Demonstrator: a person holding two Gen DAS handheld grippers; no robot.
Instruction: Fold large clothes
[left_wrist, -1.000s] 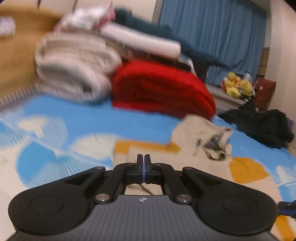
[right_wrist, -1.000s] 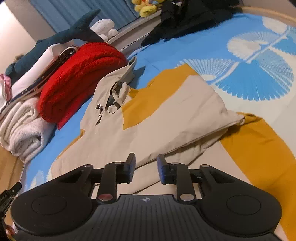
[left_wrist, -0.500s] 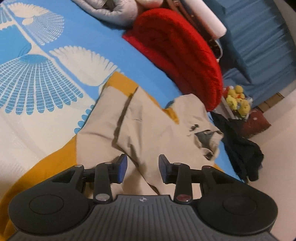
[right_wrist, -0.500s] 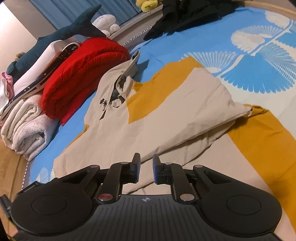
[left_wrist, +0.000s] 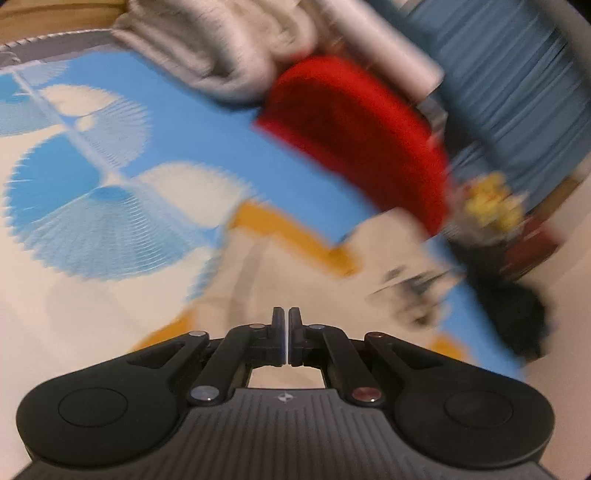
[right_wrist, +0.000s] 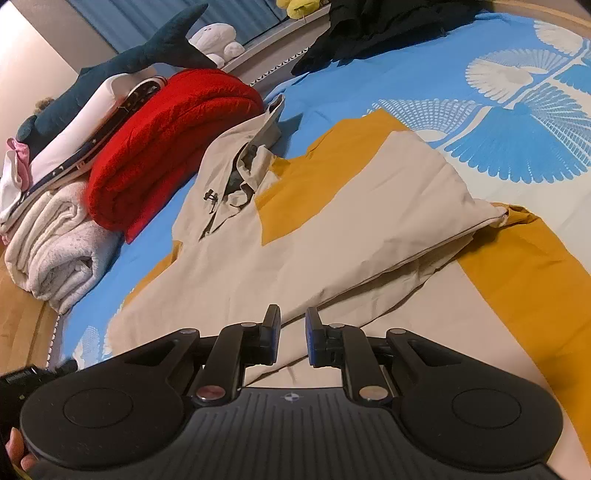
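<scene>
The left gripper (left_wrist: 287, 334) is clenched empty over the beige jacket (right_wrist: 332, 236), the right gripper (right_wrist: 292, 334) released above its folded edge, bed (right_wrist: 388, 81) clear beyond.

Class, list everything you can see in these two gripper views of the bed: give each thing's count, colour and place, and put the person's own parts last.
Jacket: one, beige, spread on the bed, partly folded.
Bedcover: one, blue, white and mustard, under everything.
Red blanket: one, folded, beside the jacket collar.
Pale blanket: one, off-white, folded, beside the red one.
Shark plush: one, dark teal, on the stacked bedding.
White plush: one, near the curtain.
Yellow plush: yellow, blurred, count unclear.
Dark clothes: black heap, far edge.
Curtain: blue, behind.
Left gripper: black, shut, nothing between.
Right gripper: black, jaws apart over the jacket hem.
Hand: fingertips, lower corner.
</scene>
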